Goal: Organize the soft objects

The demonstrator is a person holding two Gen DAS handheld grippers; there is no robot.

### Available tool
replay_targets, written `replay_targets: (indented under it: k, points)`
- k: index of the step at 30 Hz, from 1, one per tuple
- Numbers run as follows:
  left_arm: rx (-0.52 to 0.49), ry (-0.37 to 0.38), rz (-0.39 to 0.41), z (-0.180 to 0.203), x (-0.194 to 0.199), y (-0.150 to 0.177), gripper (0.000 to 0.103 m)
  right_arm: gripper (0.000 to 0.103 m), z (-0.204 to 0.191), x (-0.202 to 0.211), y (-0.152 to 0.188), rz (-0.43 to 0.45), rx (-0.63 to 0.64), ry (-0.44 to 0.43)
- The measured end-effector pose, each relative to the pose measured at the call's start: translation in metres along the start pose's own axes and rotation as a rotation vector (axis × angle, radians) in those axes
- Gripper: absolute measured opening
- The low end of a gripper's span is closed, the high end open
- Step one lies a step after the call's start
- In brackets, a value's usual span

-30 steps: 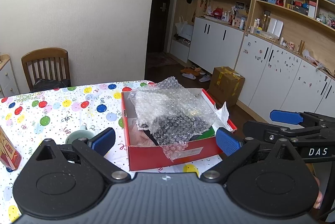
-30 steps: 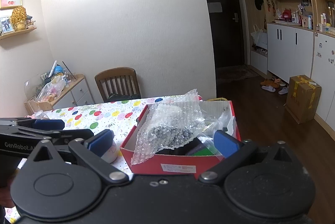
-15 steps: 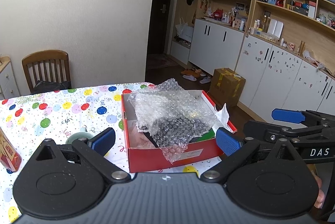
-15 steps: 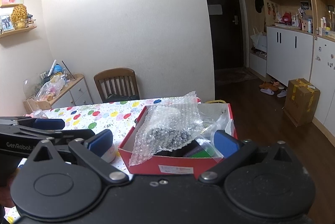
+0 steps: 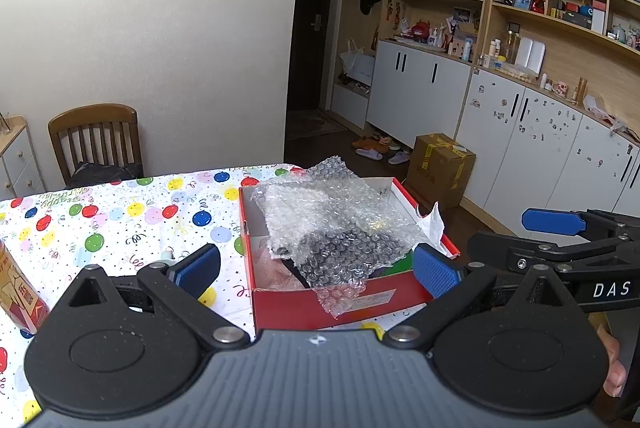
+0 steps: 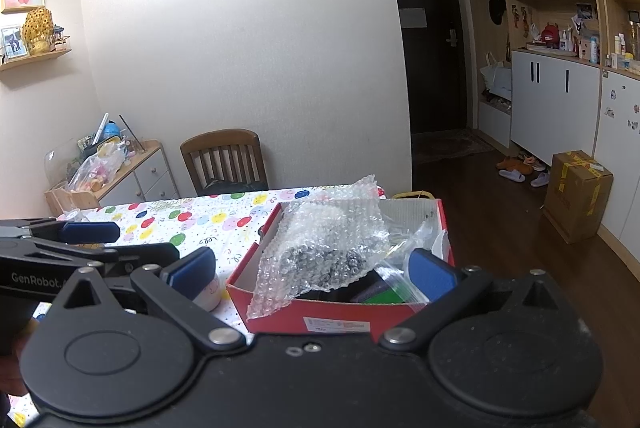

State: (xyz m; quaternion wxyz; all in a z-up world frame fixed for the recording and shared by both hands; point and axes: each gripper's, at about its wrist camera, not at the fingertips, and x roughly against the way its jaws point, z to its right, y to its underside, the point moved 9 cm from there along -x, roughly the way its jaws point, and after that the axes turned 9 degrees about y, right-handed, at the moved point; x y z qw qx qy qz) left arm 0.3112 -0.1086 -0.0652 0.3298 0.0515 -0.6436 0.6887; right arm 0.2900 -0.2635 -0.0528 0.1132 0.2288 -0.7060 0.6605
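A red shoebox (image 5: 340, 304) (image 6: 320, 320) stands on the balloon-print tablecloth (image 5: 120, 216). A crumpled sheet of bubble wrap (image 5: 332, 224) (image 6: 324, 236) lies over its contents and hangs over the near wall. Under it show dark, green and pink soft items, mostly hidden. My left gripper (image 5: 316, 268) is open and empty, just short of the box's near wall. My right gripper (image 6: 312, 270) is open and empty, near the box's front corner. Each gripper shows at the edge of the other's view.
A red and gold carton (image 5: 16, 296) stands at the table's left edge. A pale cup (image 6: 208, 294) sits left of the box. A wooden chair (image 5: 96, 140) stands behind the table. A cardboard box (image 5: 440, 168) is on the floor at right.
Both grippers have drawn back slightly from the box; it looks a little smaller and lower in both views. Nothing was grasped or released.
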Motion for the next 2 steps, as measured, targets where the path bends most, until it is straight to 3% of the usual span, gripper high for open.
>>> replay_targets:
  k: [2]
  points:
    - [0.001, 0.001, 0.000, 0.0001, 0.0003, -0.0001, 0.103, 0.103, 0.0000, 0.0000, -0.0001, 0.001, 0.001, 0.000]
